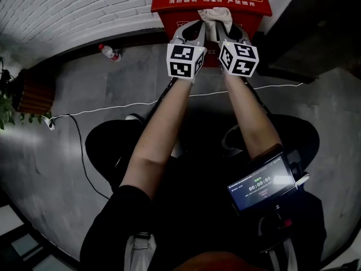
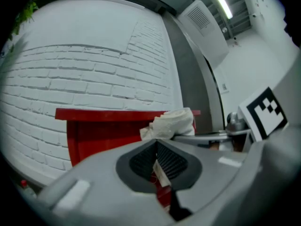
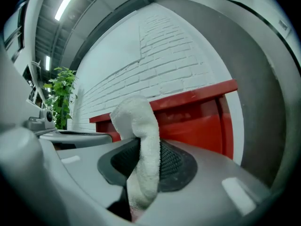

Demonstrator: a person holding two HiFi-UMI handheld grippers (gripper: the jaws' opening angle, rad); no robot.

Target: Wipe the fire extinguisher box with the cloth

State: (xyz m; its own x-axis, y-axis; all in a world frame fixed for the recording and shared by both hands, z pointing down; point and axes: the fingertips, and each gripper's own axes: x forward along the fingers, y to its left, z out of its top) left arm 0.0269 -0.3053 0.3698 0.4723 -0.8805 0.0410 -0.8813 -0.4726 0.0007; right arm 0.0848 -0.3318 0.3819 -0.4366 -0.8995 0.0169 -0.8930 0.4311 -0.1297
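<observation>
The red fire extinguisher box (image 1: 210, 9) stands against a white brick wall, just ahead of both grippers. My right gripper (image 1: 229, 33) is shut on a white cloth (image 1: 218, 17), which bunches up above its jaws close to the box's top edge. In the right gripper view the cloth (image 3: 141, 140) hangs between the pads (image 3: 174, 166), with the box (image 3: 197, 121) behind. My left gripper (image 1: 193, 33) sits right beside it, shut with nothing in it. The left gripper view shows its pads (image 2: 171, 164) together, the cloth (image 2: 171, 123) to the right and the box (image 2: 108, 135) ahead.
A plastic bottle (image 1: 110, 52) lies on the grey floor left of the box. A white cable (image 1: 113, 107) runs across the floor. At far left are a brown planter (image 1: 34, 92) and a green plant (image 3: 59, 95). A screen device (image 1: 261, 183) sits at the person's waist.
</observation>
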